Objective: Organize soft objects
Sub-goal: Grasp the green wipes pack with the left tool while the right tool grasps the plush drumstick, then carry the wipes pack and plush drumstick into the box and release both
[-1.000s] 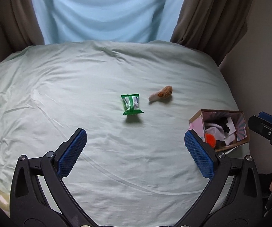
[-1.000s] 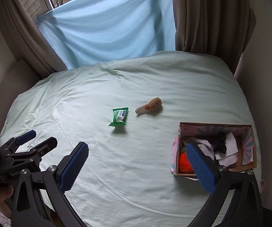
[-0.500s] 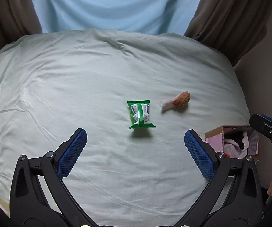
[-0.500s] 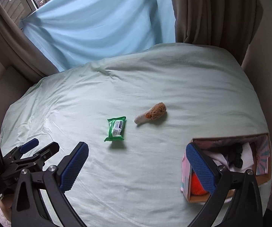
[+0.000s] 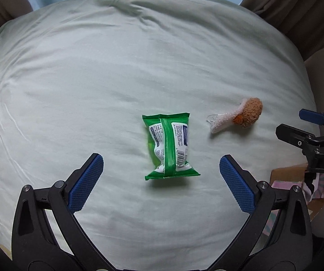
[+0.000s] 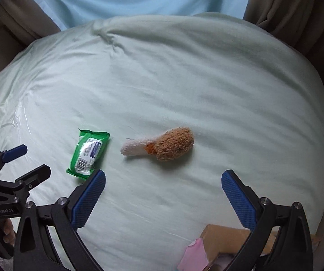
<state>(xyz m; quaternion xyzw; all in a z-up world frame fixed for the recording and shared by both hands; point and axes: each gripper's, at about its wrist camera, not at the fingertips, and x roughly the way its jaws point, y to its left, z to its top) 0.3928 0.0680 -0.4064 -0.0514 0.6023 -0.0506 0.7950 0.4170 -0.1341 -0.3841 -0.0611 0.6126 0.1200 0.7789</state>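
Writing: "GenRobot.AI" is printed in white on the black body of the left gripper (image 6: 24, 160) as seen from the right wrist; "DAS…", cut off at the frame edge, shows on the right gripper (image 5: 297, 125) as seen from the left wrist. The pack (image 5: 170, 145) carries a white label with a blue panel and a barcode; its small print is unreadable.

Pack: green glossy plastic film, pillow-shaped, crimped ends, centre seam up. It lies flat on the sheet (image 5: 94, 79), ahead of the left gripper (image 5: 161, 169) and centred between its spread fingers; no contact.

Toy (image 6: 164, 145): plush drumstick shape, fuzzy tan rounded head, orange patch, white terry stem. It lies on the sheet just right of the pack, apart from it, ahead of the right gripper (image 6: 163, 185), whose fingers are also wide apart and empty.

Finger pads (image 6: 89, 199): blue, fine cross-hatched texture, on black frames.

Sheet: pale green cloth, softly wrinkled.

Box (image 6: 220, 241): brown cardboard, pink inside, at the sheet's near right edge; contents mostly hidden.

A hand (image 6: 3, 230) grips the left handle.
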